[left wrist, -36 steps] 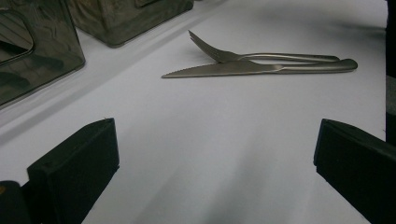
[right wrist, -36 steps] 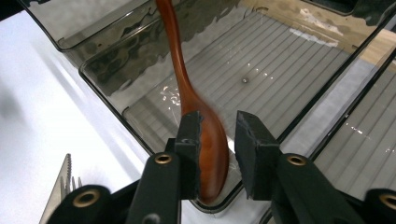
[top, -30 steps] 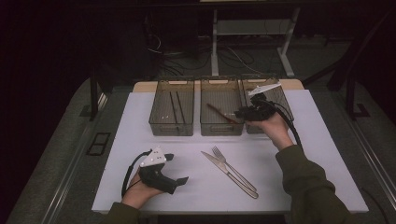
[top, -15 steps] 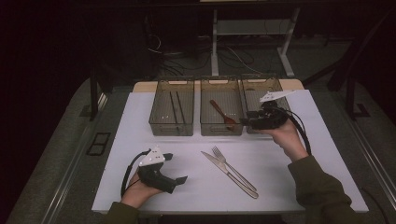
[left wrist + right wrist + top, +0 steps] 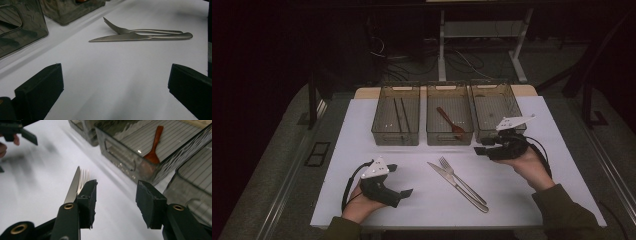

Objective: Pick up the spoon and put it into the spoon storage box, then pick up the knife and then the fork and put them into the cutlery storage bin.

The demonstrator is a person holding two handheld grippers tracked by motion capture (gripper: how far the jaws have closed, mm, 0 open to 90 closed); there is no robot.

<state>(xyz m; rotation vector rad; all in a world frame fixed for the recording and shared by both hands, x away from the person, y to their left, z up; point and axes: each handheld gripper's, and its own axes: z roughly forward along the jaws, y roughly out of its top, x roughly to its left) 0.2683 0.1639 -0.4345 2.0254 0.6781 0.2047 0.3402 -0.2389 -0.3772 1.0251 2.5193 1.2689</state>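
Observation:
A steel fork point(image 5: 464, 184) and knife point(image 5: 447, 178) lie side by side on the white table top, near the middle. My left gripper point(image 5: 399, 180) rests at the front left, open and empty, facing the knife point(image 5: 130, 37) and fork point(image 5: 140, 30). My right gripper point(image 5: 481, 146) hovers in front of the right bin point(image 5: 490, 131). Its jaws have just been opening, and there is nothing between them point(image 5: 116, 192). Beyond its left jaw lie the knife blade point(image 5: 73, 186) and fork tines point(image 5: 85, 176). A red-brown spoon point(image 5: 449, 121) lies in the middle bin point(image 5: 450, 141).
Three smoky clear bins stand in a row at the back of the table. The left bin point(image 5: 395, 140) holds dark chopsticks point(image 5: 399, 115). Beyond the table's far edge are cables and a table frame in the dark.
My right gripper has drawn back from over the bins toward the front right, with its jaws wider apart. The spoon now lies in the middle bin. The left gripper has stayed put.

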